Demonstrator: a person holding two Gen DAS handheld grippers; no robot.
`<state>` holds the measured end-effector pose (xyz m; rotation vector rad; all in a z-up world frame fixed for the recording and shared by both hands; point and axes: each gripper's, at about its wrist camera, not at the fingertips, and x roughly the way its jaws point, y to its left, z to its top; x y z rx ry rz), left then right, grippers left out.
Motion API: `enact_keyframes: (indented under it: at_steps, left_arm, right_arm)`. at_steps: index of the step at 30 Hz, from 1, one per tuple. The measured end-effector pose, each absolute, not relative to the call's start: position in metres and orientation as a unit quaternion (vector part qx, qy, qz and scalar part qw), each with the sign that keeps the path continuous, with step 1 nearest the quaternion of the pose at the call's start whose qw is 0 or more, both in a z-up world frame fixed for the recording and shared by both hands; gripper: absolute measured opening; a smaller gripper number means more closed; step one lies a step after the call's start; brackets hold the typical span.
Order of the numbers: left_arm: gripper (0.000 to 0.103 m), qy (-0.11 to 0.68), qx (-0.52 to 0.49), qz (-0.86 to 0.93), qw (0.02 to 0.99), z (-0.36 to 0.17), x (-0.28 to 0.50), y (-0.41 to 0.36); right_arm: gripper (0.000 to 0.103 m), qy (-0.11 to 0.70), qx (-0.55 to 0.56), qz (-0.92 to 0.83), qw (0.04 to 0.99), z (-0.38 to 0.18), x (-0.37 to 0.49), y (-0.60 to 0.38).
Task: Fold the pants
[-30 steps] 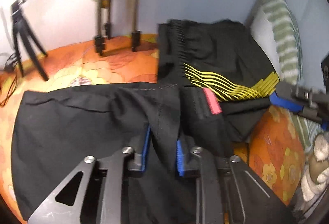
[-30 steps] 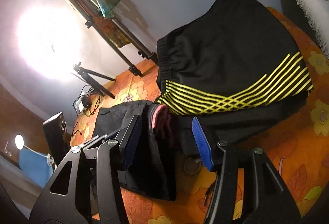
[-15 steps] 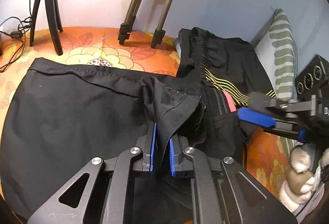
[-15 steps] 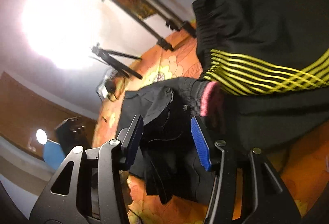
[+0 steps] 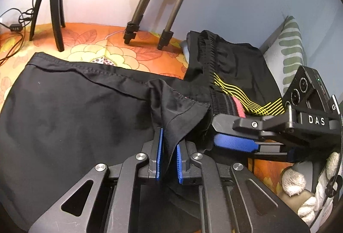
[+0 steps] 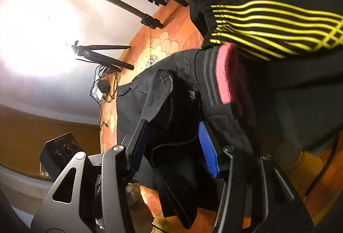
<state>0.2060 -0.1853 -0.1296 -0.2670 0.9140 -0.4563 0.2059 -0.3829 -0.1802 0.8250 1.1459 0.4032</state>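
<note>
Your left gripper is pinched nearly closed on a raised fold of the black pants, which lie spread over the orange floral sheet. Your right gripper gapes wide at the waistband, fabric between the pads but nothing clamped. Careful: that left bite looks thin, so a hard pull could slip the cloth free. The striped shorts touch the waistband, and closing there might snag them too. The near hem is hidden beneath your grippers.
</note>
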Motion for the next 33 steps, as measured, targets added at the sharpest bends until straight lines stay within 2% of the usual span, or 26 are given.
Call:
enact_keyframes:
  at_steps: [5,11,19,20,22,24,25,27,29,31,33]
  left_arm:
    - [0.01,0.441,-0.132,-0.219,0.861,-0.135,0.207,-0.183]
    - [0.01,0.446,-0.124,-0.224,0.857,-0.137,0.205,-0.185]
    - [0.01,0.448,-0.116,-0.23,0.856,-0.136,0.203,-0.192]
    - [0.01,0.45,-0.116,-0.231,0.855,-0.136,0.203,-0.192]
    - [0.01,0.449,-0.116,-0.232,0.855,-0.135,0.203,-0.192]
    - [0.01,0.451,-0.111,-0.233,0.855,-0.134,0.202,-0.193]
    - [0.01,0.454,-0.108,-0.235,0.853,-0.135,0.202,-0.194]
    - [0.012,0.461,-0.105,-0.244,0.847,-0.133,0.2,-0.195]
    - [0.028,0.459,-0.101,-0.25,0.846,-0.123,0.194,-0.191]
    - [0.037,0.452,-0.096,-0.249,0.851,-0.113,0.186,-0.179]
    - [0.037,0.446,-0.086,-0.238,0.858,-0.105,0.178,-0.162]
  right_arm:
    - [0.051,0.532,0.407,0.174,0.722,-0.192,0.203,-0.382]
    - [0.051,0.5,0.445,0.182,0.72,-0.191,0.213,-0.387]
    - [0.051,0.511,0.403,0.182,0.737,-0.192,0.229,-0.367]
    - [0.049,0.511,0.399,0.18,0.74,-0.193,0.23,-0.366]
    - [0.038,0.514,0.388,0.173,0.746,-0.194,0.231,-0.365]
    - [0.021,0.513,0.375,0.171,0.753,-0.193,0.232,-0.364]
    - [0.015,0.511,0.372,0.17,0.756,-0.193,0.232,-0.365]
    - [0.009,0.505,0.36,0.167,0.766,-0.189,0.232,-0.364]
    - [0.008,0.493,0.339,0.166,0.784,-0.18,0.231,-0.363]
    - [0.006,0.474,0.307,0.167,0.808,-0.164,0.229,-0.361]
    - [0.006,0.456,0.268,0.172,0.831,-0.147,0.228,-0.357]
